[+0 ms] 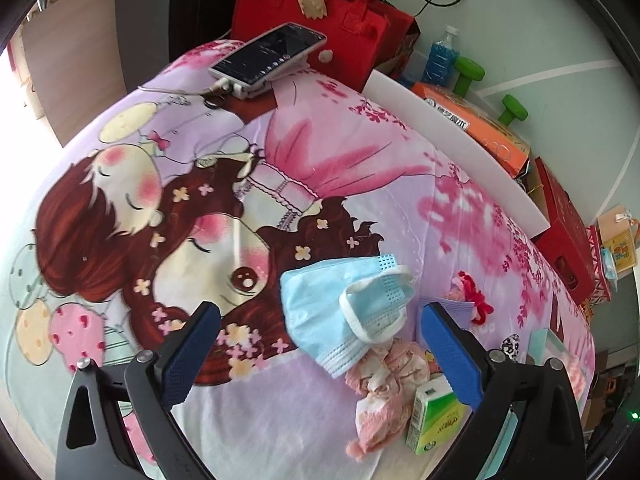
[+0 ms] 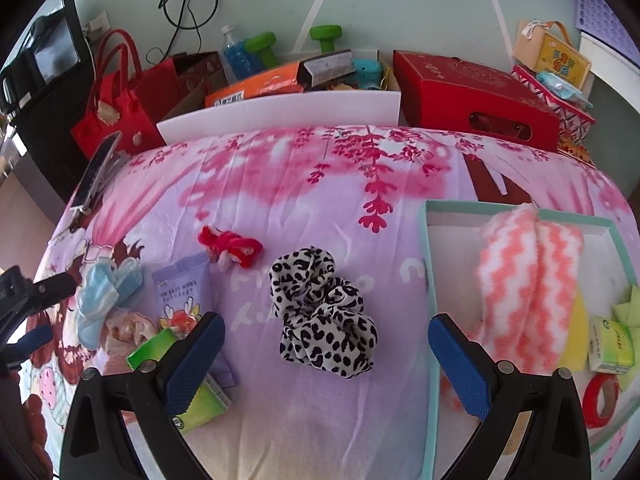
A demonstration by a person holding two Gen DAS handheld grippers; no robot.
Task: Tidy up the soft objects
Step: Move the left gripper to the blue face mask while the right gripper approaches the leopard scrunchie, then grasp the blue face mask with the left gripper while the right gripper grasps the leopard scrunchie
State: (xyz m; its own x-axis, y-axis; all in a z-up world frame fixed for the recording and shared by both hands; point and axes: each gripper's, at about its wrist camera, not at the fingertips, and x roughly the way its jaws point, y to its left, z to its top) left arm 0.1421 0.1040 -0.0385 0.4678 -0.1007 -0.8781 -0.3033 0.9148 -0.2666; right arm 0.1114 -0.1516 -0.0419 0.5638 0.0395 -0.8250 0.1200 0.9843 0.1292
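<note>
My left gripper [image 1: 320,344] is open, its blue pads either side of a crumpled blue face mask [image 1: 344,312] lying on the cartoon-print blanket [image 1: 160,220]. A pink floral cloth [image 1: 380,392] and a green tissue pack [image 1: 434,416] lie just below the mask. My right gripper [image 2: 326,352] is open around a black-and-white leopard scrunchie [image 2: 320,316]. A teal tray [image 2: 430,280] at the right holds a pink-and-white zigzag fluffy cloth [image 2: 528,288]. A red yarn hair tie [image 2: 232,246], a purple wipes pack [image 2: 184,292] and the mask [image 2: 104,296] lie to the left.
A phone [image 1: 268,54] on a cable lies at the blanket's far end beside a red felt bag [image 1: 320,20]. Beyond a white board [image 2: 280,114] are an orange box, a red box [image 2: 476,100], green dumbbells and a bottle. A red tape roll [image 2: 600,400] sits in the tray.
</note>
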